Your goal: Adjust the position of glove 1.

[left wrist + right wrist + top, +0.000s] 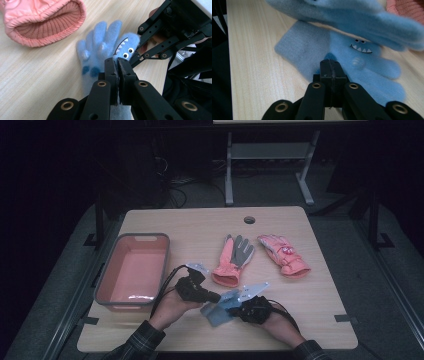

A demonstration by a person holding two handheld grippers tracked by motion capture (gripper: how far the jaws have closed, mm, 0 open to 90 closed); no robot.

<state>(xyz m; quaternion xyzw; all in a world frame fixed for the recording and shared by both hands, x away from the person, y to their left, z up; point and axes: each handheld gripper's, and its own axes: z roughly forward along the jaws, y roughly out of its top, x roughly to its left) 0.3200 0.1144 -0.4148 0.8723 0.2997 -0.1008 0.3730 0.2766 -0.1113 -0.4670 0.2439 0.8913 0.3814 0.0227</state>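
Both claws worked at the table's (pixel 320 320) near edge. Left claw (pixel 117 62) was clenched on a pale blue fleece glove with a monster face (pixel 100 50); right claw (pixel 331 65) was clenched on a matching blue glove (pixel 317 52). Judged step: pairing them, next calling for alignment. Beyond lay two pink ski gloves (pixel 282 255) and a pink plastic bin (pixel 132 270).

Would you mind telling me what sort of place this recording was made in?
Most likely a lab or workshop set up for recording handling tasks. A light wooden table with tape marks stands on grey floor, cables run behind it, and the person works with hand-held black grippers on a light blue fleece monster glove.
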